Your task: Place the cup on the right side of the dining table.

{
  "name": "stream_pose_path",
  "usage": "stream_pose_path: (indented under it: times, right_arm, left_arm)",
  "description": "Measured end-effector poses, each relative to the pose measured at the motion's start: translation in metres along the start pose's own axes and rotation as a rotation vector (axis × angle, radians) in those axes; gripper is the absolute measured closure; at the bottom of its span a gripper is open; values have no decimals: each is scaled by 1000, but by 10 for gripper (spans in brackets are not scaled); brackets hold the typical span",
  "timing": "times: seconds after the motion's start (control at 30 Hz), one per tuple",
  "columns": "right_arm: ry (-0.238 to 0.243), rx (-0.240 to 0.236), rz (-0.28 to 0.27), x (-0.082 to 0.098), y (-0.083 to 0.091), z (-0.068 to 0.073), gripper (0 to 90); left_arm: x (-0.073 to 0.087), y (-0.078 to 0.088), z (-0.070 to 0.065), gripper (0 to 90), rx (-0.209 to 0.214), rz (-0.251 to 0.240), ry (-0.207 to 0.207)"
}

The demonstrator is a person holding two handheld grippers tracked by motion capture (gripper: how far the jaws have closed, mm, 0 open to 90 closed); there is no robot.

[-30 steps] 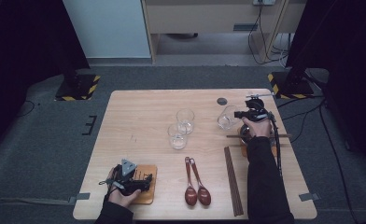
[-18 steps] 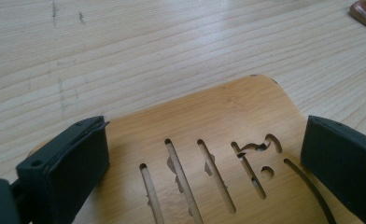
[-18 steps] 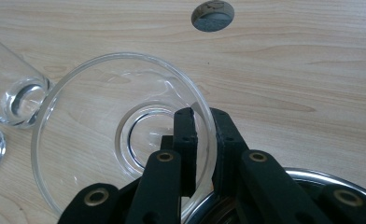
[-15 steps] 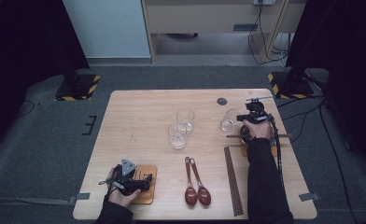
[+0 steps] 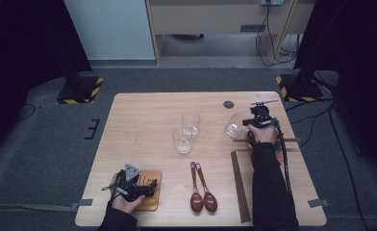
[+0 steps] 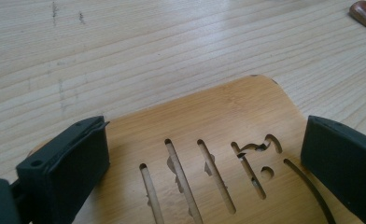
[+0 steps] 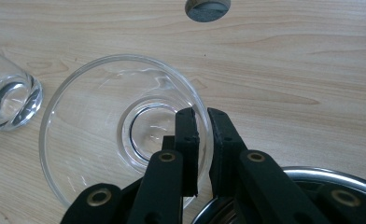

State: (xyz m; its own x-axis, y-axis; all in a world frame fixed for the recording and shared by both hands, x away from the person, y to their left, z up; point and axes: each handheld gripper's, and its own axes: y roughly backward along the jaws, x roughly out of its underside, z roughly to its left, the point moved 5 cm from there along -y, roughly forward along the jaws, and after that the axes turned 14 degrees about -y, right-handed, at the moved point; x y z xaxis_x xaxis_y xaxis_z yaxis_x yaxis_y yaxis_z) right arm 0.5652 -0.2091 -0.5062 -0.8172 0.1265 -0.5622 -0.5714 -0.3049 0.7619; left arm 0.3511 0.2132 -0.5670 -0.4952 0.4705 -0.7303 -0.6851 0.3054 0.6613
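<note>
Right claw: jaws nearly together, pinching the rim wall of a clear glass, one jaw inside the rim, one outside; in the high view it sits at the far right of the tabletop.
Clear glass: upright on the wood, near the right edge, just beside a round metal dish under the right claw.
Left claw: jaws spread wide, holding nothing, one on each side of a slotted bamboo coaster.
Bamboo coaster: flat at the near left corner.
Other glasses: two, mid-tabletop, close together.
Wooden spoons: a pair, side by side, near edge.
Chopsticks: dark pair, right of the spoons.
Dark round disc: far side, apart from the held glass.
</note>
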Motion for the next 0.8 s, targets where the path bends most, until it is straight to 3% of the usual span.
stream_pose_path:
  times: [0.23, 0.5, 0.67, 0.8]
  right_arm:
    - [-20, 3, -23, -1, 0, 1, 832]
    - [-34, -37, -45, -3, 2, 4, 798]
    - [-35, -38, -52, -2, 6, 4, 805]
    - [-37, -53, -75, -1, 11, 2, 760]
  left_arm:
    - [0, 0, 0, 3, 1, -1, 1]
    - [0, 0, 0, 2, 0, -3, 2]
    - [0, 0, 0, 2, 0, -2, 2]
    - [0, 0, 0, 2, -1, -2, 1]
